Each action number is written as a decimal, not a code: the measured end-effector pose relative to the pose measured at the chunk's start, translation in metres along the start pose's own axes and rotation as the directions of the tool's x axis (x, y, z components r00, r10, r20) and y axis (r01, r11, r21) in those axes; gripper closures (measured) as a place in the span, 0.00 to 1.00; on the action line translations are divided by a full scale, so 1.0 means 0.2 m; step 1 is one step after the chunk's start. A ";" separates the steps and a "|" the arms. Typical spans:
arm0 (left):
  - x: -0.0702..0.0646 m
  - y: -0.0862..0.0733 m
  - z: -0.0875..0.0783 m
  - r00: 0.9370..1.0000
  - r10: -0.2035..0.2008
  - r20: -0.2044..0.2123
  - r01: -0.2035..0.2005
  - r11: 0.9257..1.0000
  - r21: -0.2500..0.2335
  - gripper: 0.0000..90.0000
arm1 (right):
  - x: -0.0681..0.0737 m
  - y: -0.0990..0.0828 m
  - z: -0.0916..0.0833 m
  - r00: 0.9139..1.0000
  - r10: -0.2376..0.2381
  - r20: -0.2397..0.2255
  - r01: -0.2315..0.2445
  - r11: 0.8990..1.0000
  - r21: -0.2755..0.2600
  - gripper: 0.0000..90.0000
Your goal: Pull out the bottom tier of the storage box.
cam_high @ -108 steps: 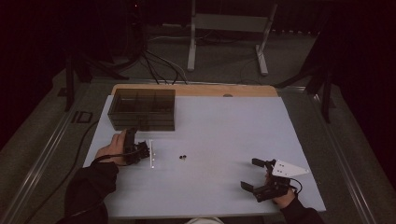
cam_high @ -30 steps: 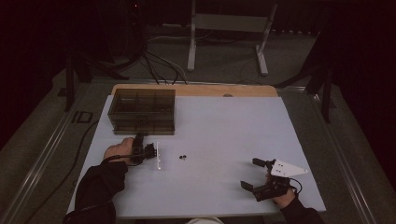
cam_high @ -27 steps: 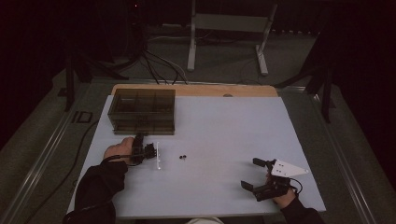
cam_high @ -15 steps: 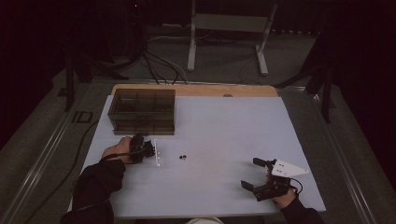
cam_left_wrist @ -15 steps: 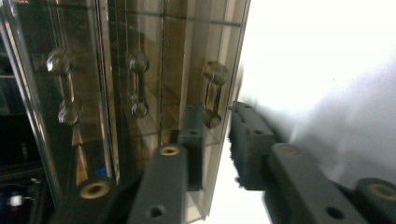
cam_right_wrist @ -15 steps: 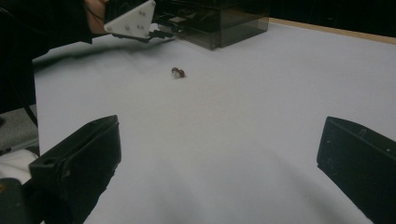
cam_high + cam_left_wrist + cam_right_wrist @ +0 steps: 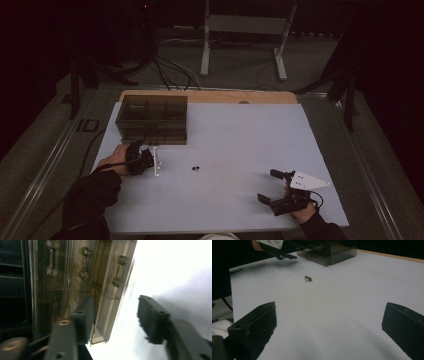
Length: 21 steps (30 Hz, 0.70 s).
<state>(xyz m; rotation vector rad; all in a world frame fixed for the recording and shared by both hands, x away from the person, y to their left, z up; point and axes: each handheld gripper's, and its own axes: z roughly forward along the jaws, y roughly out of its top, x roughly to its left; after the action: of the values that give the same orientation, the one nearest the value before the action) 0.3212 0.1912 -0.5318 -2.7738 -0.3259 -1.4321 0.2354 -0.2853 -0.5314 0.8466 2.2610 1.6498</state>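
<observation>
Dark room, pale table under a dim light. My left gripper sits just in front of the smoky plastic drawer box at the table's far left, jaws apart with nothing between them, level with its lowest drawer. I judge I'm lining up on a drawer handle; next I must ease forward and close on it squarely. A small dark bead lies near mid-table, well apart. My right gripper rests wide open and empty at the near right.

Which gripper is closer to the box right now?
Left. The left gripper sits just in front of the box, fingers open toward it. The right gripper rests far off at the table's near right, open.
</observation>
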 end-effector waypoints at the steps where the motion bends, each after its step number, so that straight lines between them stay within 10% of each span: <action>1: 0.00 -0.01 0.00 1.000 -0.004 0.004 0.004 1.000 0.004 0.49 | 0.00 0.00 0.00 1.000 0.000 0.000 0.000 1.000 -0.001 0.00; 11: 0.08 -0.06 0.00 0.995 -0.087 0.058 0.085 0.996 0.028 0.11 | 0.00 0.00 0.01 1.000 -0.002 -0.002 0.002 1.000 0.004 0.00; 21: 0.14 -0.10 0.01 0.991 -0.096 0.098 0.097 0.995 -0.004 0.02 | 0.00 0.00 0.01 1.000 0.001 -0.003 -0.001 1.000 0.007 0.00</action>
<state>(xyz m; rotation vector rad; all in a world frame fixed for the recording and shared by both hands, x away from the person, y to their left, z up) 0.3350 0.2161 -0.5115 -2.8783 -0.4627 -1.3208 0.2363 -0.2841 -0.5328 0.8475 2.2692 1.6456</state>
